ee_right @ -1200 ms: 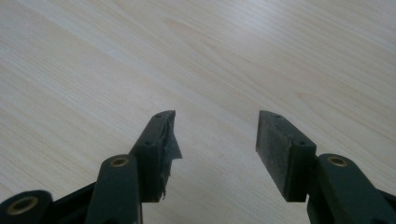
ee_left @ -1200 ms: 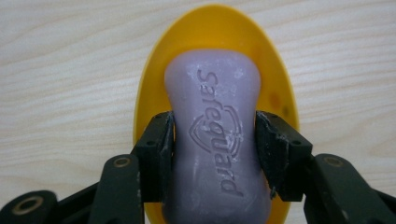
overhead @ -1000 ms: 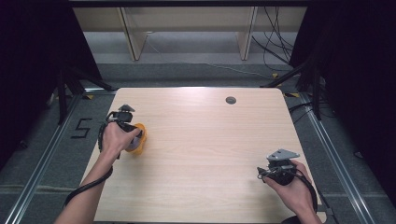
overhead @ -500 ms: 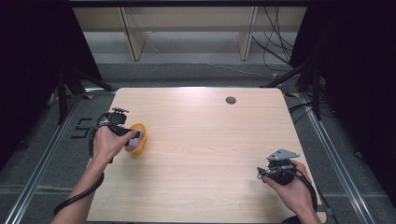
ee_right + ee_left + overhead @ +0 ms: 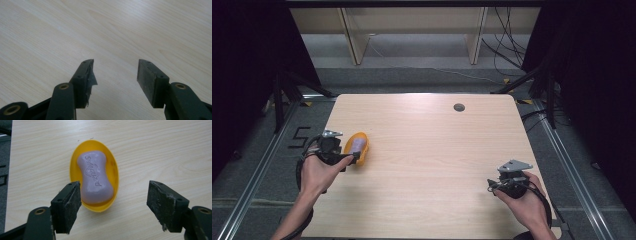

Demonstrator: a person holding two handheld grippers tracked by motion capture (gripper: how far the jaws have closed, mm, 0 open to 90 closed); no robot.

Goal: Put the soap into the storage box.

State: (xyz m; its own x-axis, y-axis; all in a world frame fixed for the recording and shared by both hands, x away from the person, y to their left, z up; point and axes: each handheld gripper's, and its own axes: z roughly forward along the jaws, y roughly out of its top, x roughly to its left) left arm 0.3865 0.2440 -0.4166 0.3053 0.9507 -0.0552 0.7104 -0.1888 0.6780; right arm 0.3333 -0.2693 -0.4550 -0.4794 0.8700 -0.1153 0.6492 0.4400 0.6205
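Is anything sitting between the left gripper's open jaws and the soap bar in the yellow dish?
Nothing visible does. The left gripper is open just short of the yellow dish, and the purple soap bar lies uncovered in it. Only bare wooden table lies around them.

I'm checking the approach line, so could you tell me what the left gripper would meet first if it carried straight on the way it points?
Most likely the yellow soap dish, whose near rim lies just past the open left gripper, with the purple soap bar lying in it. Height above the table is hard to judge.
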